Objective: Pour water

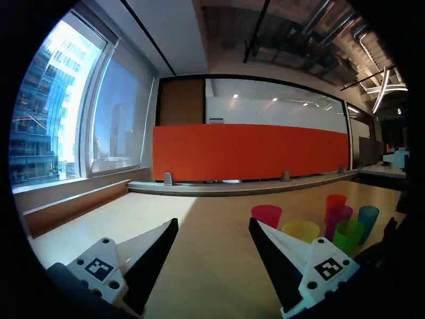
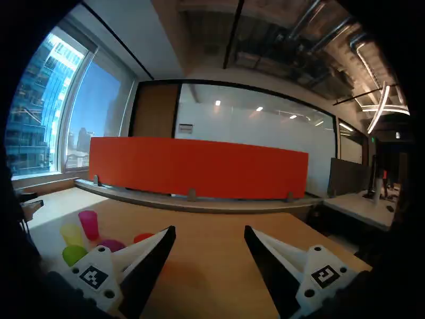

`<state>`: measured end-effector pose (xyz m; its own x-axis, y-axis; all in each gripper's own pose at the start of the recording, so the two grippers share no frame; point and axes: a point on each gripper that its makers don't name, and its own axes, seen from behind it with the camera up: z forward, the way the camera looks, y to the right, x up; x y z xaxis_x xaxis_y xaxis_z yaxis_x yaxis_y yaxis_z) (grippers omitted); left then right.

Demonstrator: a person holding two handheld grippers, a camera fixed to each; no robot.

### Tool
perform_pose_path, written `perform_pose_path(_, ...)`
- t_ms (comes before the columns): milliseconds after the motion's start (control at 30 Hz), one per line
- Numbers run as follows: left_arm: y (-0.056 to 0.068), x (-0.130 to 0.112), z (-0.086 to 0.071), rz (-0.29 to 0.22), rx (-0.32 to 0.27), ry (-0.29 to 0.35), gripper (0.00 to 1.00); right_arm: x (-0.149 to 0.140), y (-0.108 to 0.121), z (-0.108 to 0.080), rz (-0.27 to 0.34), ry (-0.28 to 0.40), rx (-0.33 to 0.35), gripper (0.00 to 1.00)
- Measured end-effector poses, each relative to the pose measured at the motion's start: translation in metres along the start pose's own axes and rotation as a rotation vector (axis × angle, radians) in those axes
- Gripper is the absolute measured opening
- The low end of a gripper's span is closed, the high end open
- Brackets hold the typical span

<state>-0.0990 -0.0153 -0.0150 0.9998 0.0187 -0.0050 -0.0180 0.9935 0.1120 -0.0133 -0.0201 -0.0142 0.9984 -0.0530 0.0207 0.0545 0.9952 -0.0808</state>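
Note:
Several coloured plastic cups stand grouped on the wooden table (image 1: 212, 266). In the left gripper view they sit to the right, just beyond the right finger: a pink cup (image 1: 266, 215), a yellow cup (image 1: 301, 231), a green cup (image 1: 349, 235), a purple cup (image 1: 338, 216), a teal cup (image 1: 367, 216) and a red cup (image 1: 335, 201). My left gripper (image 1: 212, 223) is open and holds nothing. In the right gripper view the pink cup (image 2: 88, 224), yellow cup (image 2: 70, 233), green cup (image 2: 73, 254) and purple cup (image 2: 111, 245) lie to the left. My right gripper (image 2: 209, 229) is open over bare tabletop.
An orange divider panel (image 1: 249, 151) runs along the table's far edge. Large windows (image 1: 58, 117) line the left wall above a wooden ledge. Another desk (image 2: 361, 204) stands to the right. A dark object (image 2: 29, 204) shows at the left edge of the right gripper view.

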Motion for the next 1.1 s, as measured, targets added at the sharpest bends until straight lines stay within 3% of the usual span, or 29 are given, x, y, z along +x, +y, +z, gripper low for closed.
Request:
perform_pose_path(467, -0.001, 0.0, 0.0, 0.002, 0.0, 0.0, 0.99, 0.008, 0.016, -0.014, 0.003, 0.062, -0.01, 1.0)
perform_pose_path(600, -0.001, 0.0, 0.001, 0.002, 0.0, 0.0, 0.99, 0.005, 0.02, -0.015, 0.027, 0.073, -0.01, 1.0)
perform_pose_path(1100, 0.0, -0.001, 0.0, 0.002, 0.0, 0.0, 0.99, -0.002, 0.005, 0.001, 0.061, 0.128, 0.052, 1.0)
